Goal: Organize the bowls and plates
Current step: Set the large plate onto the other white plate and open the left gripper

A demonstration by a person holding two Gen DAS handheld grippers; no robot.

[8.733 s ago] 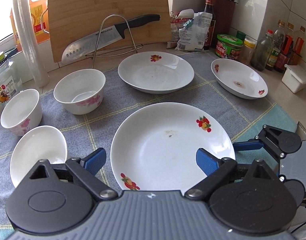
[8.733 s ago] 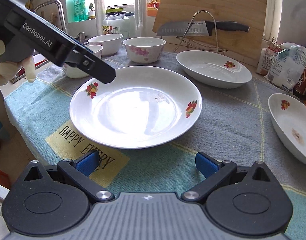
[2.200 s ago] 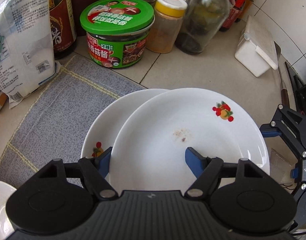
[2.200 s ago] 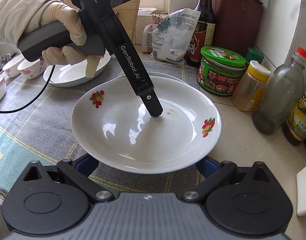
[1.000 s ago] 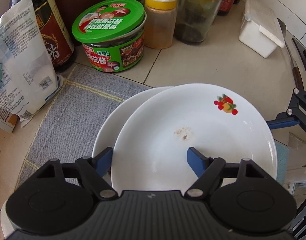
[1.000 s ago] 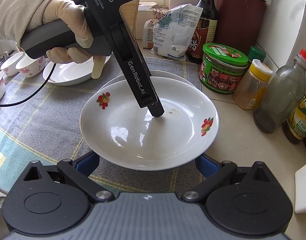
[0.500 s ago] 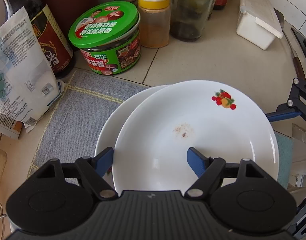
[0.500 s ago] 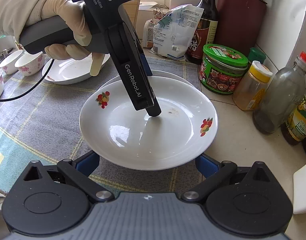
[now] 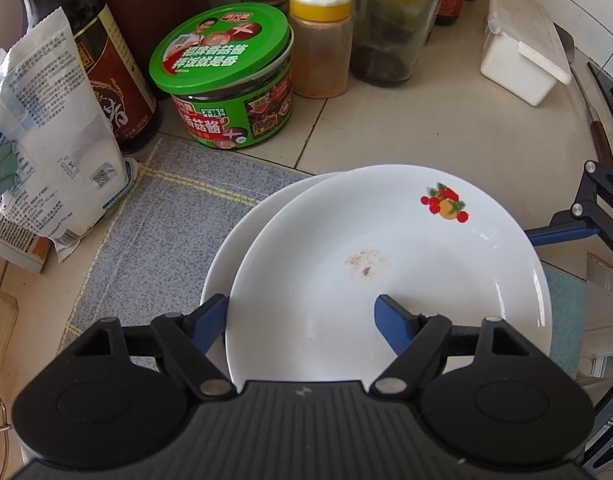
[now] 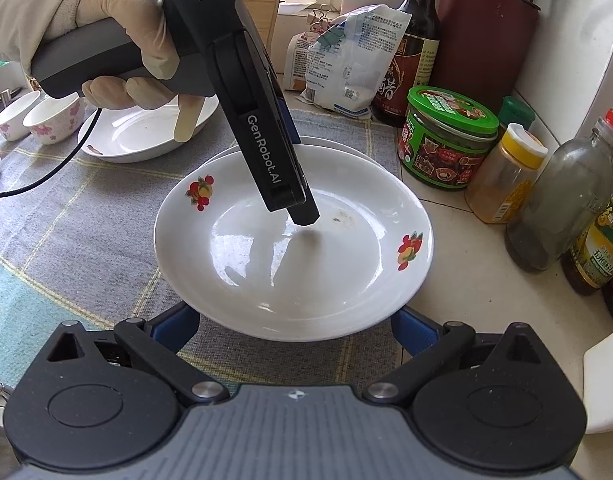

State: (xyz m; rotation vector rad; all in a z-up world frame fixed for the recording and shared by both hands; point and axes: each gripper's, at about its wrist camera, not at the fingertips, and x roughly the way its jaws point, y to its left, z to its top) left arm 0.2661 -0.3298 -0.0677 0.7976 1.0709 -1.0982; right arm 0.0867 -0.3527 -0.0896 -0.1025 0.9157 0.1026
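A large white plate [image 9: 390, 264] with fruit decals lies on top of a second white plate [image 9: 242, 240], offset to its right. It also shows in the right wrist view [image 10: 294, 264]. My left gripper [image 9: 302, 320] is open, one finger outside the rim and one finger [image 9: 390, 322] over the plate's inside. Seen from the right wrist view, the left gripper [image 10: 302, 212] hovers just above the plate's middle. My right gripper [image 10: 294, 328] is open, with the near rim between its blue fingers [image 10: 410, 330]. A third plate [image 10: 146, 132] and bowls [image 10: 54, 120] stand at the left.
A green-lidded jar [image 9: 230, 76], a yellow-capped spice jar [image 9: 320, 36], bottles [image 10: 562, 208], a sauce bottle [image 9: 86, 48] and a white bag [image 9: 50, 152] crowd the counter behind the plates. A white box [image 9: 522, 68] sits at the right. The grey cloth [image 9: 158, 216] covers the counter.
My left gripper has drawn back and risen a little off the top plate. The top plate now rests on the lower plate; both grippers stay open.
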